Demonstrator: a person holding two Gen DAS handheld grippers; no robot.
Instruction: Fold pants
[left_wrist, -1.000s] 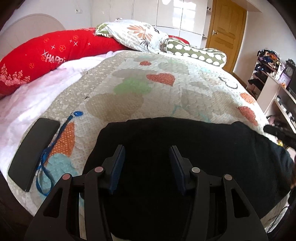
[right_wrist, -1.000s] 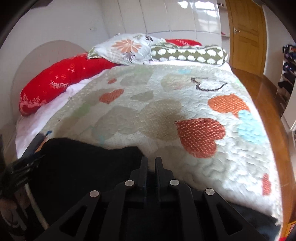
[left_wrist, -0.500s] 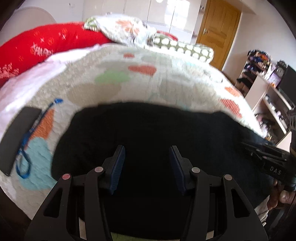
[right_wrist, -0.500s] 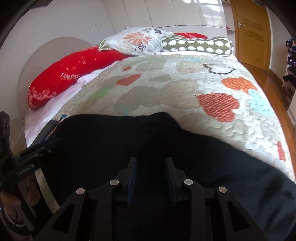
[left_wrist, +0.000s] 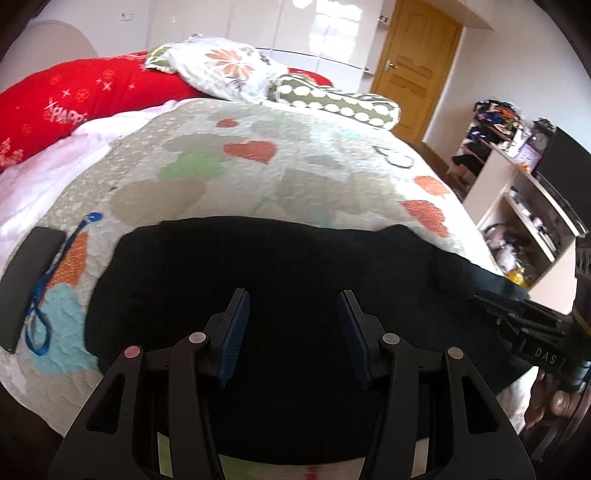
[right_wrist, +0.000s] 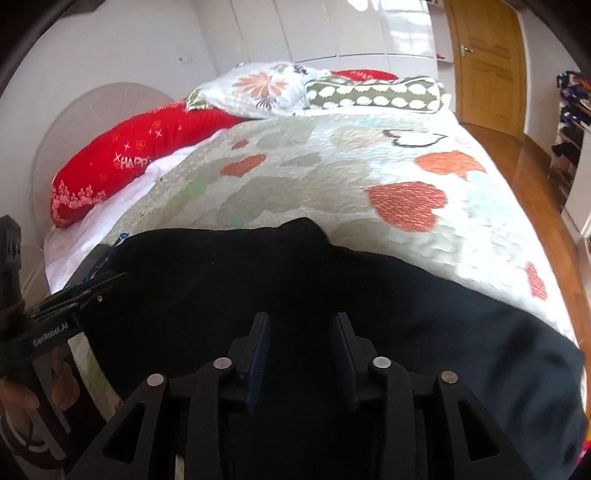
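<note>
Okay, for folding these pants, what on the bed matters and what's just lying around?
Part of the job:
black pants
left tongs, open above the pants
right tongs, just opened, nothing gripped

Just lying about:
black phone
blue lanyard
red pillow
floral pillow
green dotted bolster

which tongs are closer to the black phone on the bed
Left. The left tongs hang over the black pants at the end beside the phone. The right tongs are over the pants' far end, with the left tongs between them and the phone.
</note>
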